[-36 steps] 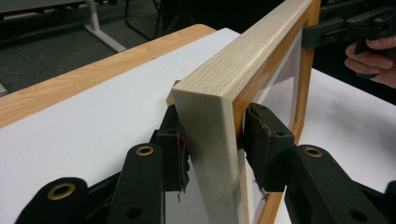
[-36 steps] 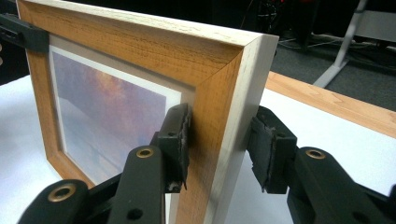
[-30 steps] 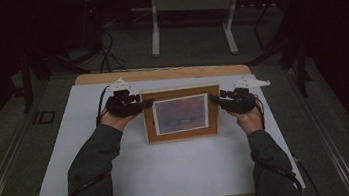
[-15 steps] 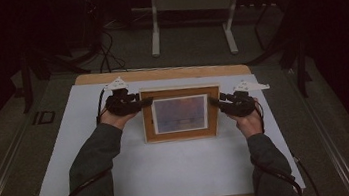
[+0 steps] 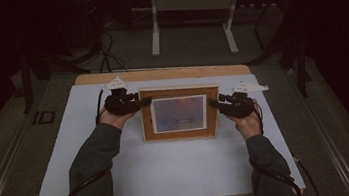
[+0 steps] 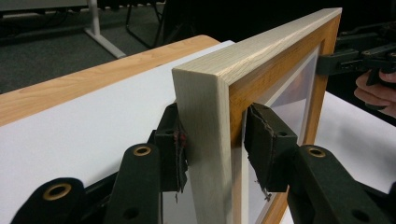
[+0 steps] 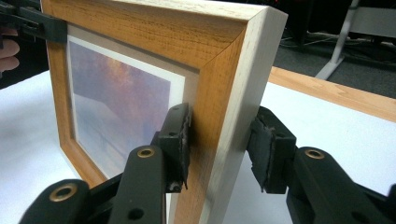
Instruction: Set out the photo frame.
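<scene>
Wooden picture frame (image 5: 180,112) upright between left gripper (image 5: 144,101) and right gripper (image 5: 213,103).

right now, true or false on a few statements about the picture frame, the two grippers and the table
1. The picture frame stands upright on the table. True.
2. The left gripper clamps the frame's side rail. True.
3. The right gripper hangs free, away from the frame. False: its jaws straddle the frame's other side rail, front pad pressed on.
4. The frame is black metal. False: it is wood.
5. The frame holds a picture. True.
</scene>
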`<act>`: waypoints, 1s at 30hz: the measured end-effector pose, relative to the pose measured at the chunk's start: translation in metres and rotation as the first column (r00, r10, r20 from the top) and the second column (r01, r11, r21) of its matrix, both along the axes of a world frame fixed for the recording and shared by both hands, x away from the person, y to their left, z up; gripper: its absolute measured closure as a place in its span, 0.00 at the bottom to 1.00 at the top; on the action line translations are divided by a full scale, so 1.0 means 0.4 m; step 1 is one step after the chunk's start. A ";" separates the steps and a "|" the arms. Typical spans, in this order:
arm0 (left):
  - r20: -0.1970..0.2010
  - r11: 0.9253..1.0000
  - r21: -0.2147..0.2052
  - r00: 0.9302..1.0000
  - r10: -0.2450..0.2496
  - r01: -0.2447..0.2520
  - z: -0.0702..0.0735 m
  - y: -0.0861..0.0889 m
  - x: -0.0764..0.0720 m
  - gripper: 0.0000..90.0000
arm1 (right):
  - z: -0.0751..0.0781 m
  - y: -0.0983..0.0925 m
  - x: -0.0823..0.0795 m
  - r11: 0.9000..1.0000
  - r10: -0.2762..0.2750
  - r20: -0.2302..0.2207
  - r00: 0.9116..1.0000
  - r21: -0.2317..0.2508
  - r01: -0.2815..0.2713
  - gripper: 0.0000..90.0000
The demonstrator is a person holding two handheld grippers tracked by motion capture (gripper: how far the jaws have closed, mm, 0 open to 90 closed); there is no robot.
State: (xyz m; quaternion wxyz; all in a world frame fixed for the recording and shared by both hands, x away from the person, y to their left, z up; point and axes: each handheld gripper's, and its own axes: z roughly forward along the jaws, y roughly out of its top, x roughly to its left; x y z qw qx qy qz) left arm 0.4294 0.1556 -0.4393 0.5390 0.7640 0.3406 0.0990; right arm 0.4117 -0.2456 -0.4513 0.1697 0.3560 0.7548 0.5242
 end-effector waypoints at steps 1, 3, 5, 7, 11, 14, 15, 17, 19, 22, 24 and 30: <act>0.000 1.000 -0.001 1.000 0.000 0.000 0.000 0.000 0.000 0.68 | 0.000 0.000 0.000 1.000 0.000 -0.001 1.000 0.000 0.000 0.67; -0.001 1.000 -0.002 1.000 0.001 -0.001 0.000 0.000 0.000 0.68 | -0.001 0.000 -0.001 1.000 0.000 -0.002 1.000 0.000 0.000 0.67; -0.002 1.000 -0.003 1.000 0.001 -0.001 0.000 0.001 0.000 0.68 | -0.001 0.000 -0.001 1.000 0.001 -0.001 1.000 0.001 -0.001 0.67; -0.003 1.000 -0.004 1.000 0.001 -0.001 -0.001 0.001 0.001 0.68 | -0.002 0.000 -0.001 1.000 0.003 -0.001 1.000 0.000 -0.003 0.67; -0.004 1.000 -0.008 1.000 0.003 -0.003 -0.001 0.002 0.000 0.68 | -0.001 0.000 0.001 1.000 0.006 -0.003 1.000 -0.004 -0.006 0.67; -0.005 1.000 -0.016 1.000 0.010 -0.010 -0.003 0.002 -0.003 0.68 | 0.000 0.002 0.003 1.000 0.006 -0.005 1.000 -0.005 -0.006 0.67; -0.007 1.000 -0.019 1.000 0.011 -0.011 -0.003 0.002 -0.004 0.68 | 0.000 0.002 0.004 1.000 0.008 -0.004 1.000 -0.007 -0.008 0.67; -0.008 1.000 -0.021 1.000 0.011 -0.011 -0.003 0.003 -0.005 0.68 | 0.001 0.003 0.005 1.000 0.010 -0.005 1.000 -0.009 -0.010 0.67; -0.012 1.000 -0.024 1.000 0.013 -0.013 -0.004 0.004 -0.006 0.68 | 0.002 0.003 0.006 1.000 0.011 -0.005 1.000 -0.011 -0.011 0.67; -0.018 0.999 -0.027 1.000 0.018 -0.019 -0.003 0.003 -0.009 0.68 | 0.002 0.002 0.009 1.000 0.014 -0.006 1.000 -0.009 -0.014 0.67; -0.019 0.999 -0.028 1.000 0.022 -0.023 -0.003 0.004 -0.011 0.68 | 0.002 0.002 0.010 1.000 0.016 -0.008 1.000 -0.010 -0.016 0.67; -0.024 0.999 -0.032 1.000 0.016 -0.016 -0.003 0.006 -0.011 0.69 | 0.004 0.003 0.012 1.000 0.021 -0.008 1.000 -0.015 -0.021 0.67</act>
